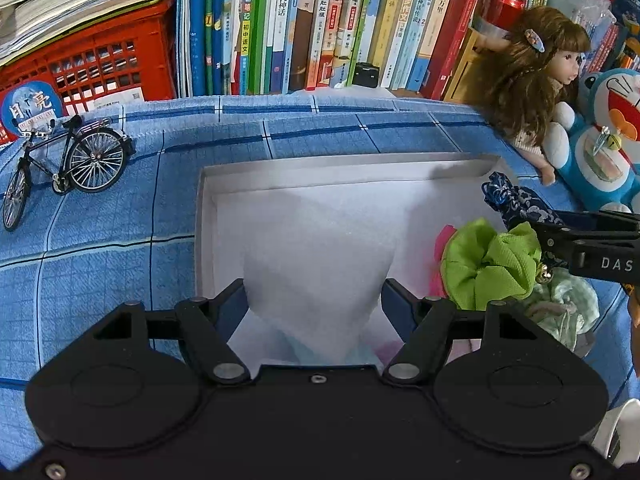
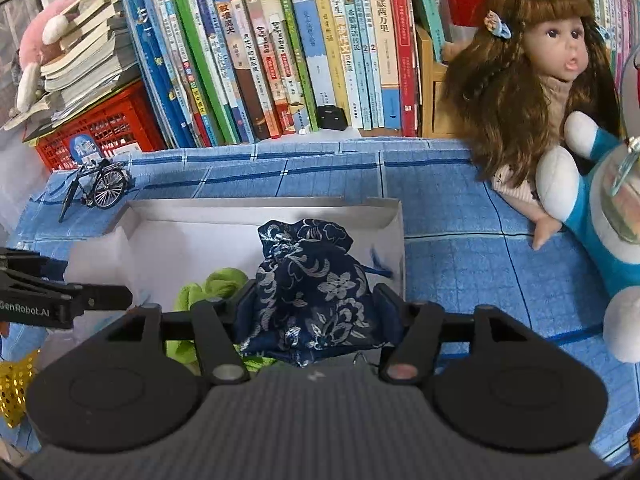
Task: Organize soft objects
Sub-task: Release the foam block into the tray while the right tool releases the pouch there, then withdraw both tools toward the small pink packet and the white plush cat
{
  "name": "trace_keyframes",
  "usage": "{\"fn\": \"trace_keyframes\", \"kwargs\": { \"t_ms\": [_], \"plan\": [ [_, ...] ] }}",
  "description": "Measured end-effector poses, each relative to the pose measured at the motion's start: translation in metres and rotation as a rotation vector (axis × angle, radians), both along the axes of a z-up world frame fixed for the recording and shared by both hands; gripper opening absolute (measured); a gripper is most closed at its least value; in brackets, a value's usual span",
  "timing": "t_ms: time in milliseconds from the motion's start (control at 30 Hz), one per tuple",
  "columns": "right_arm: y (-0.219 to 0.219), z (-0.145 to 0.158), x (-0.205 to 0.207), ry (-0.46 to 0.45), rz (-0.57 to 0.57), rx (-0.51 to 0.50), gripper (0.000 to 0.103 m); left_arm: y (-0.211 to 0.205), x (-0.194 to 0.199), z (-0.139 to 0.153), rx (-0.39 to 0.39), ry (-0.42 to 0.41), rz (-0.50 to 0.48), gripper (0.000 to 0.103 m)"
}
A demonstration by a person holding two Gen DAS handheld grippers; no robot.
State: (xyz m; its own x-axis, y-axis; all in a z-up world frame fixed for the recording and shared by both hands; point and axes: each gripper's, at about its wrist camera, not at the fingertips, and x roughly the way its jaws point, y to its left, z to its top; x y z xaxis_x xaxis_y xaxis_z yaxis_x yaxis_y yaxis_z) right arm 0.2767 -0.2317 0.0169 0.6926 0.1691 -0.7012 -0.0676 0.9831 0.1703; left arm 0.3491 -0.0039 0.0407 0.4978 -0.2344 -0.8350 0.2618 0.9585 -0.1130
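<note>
Right hand-held gripper (image 2: 316, 312) astride navy pouch (image 2: 312, 280), pads flanking, over white box (image 2: 256, 210)

A surface covered by a blue checked cloth (image 1: 100, 248) runs back to a row of upright books (image 1: 304, 28). At the left stands a red plastic crate (image 1: 100, 60) bearing stacked paper, with a model bicycle (image 1: 68, 168) before it; at the right, a long-haired doll (image 2: 532, 92) sits beside a blue plush toy (image 1: 604, 148).
</note>
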Motion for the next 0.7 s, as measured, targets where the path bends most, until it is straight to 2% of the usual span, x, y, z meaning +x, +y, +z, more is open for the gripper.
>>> {"fn": "trace_keyframes", "kwargs": {
  "t_ms": [133,400,700],
  "plan": [
    [-0.003,0.003,-0.002,-0.004,-0.003,0.034,0.086,-0.002,-0.004,0.003,-0.005,-0.012,-0.006,0.085],
    [-0.007,0.018,-0.019,-0.055,0.01,0.072,0.092,0.0,-0.023,0.022,-0.011,-0.054,-0.013,0.087],
    [0.017,0.054,-0.065,-0.19,0.088,0.0,0.094,0.006,-0.06,0.048,-0.018,-0.124,-0.014,0.088]
  ]
}}
